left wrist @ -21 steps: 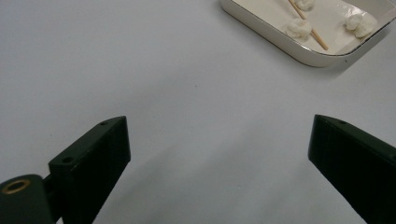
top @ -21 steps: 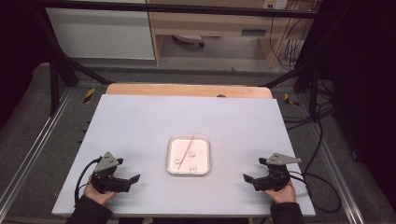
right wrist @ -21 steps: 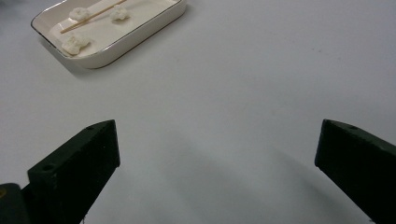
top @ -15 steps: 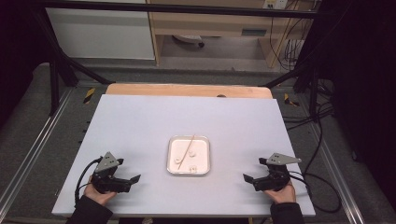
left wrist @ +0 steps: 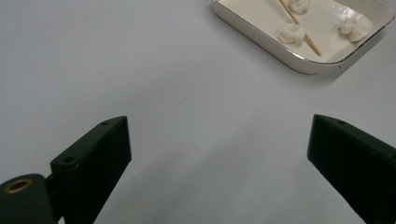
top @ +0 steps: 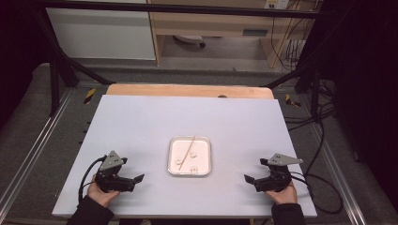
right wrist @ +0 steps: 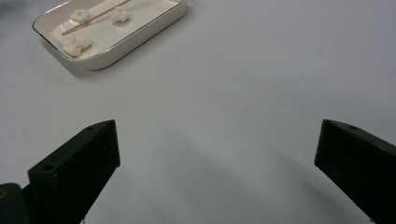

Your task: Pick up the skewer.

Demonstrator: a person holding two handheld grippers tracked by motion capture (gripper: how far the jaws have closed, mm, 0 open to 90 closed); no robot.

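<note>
Tray: a shallow white tray [top: 189, 156] sat at the lower centre of the high view, on the pale tabletop [top: 141, 122], between the two hands.
Contents: a thin wooden stick [top: 188, 149] and three small white lumps, possibly cotton or dough, one at [top: 193, 153], lay inside the tray.
Stick axis: in the high view the stick ran on a slant from the tray's upper right toward its lower left, its low end pointing toward the lower left of the frame.
Stick in left gripper view: it crossed the tray [left wrist: 261, 32] at the upper right of the frame, touching or just beside one lump [left wrist: 291, 33].
Stick in right gripper view: it lay along the tray [right wrist: 140, 39] at the upper left of the frame, the stick [right wrist: 95, 17] passing between lumps.
Left tongs: the left tongs [top: 139, 179] rested at the lower left of the high view, jaws spread wide and empty, aimed toward the tray.
Right tongs: the right tongs [top: 248, 179] rested at the lower right, jaws likewise wide with nothing between them, facing the tray.
Nearer hand: both stood apart from the tray at about the same remove; neither looked clearly closer.
Judgement: the stick's low end favoured a reach from the left.
</note>
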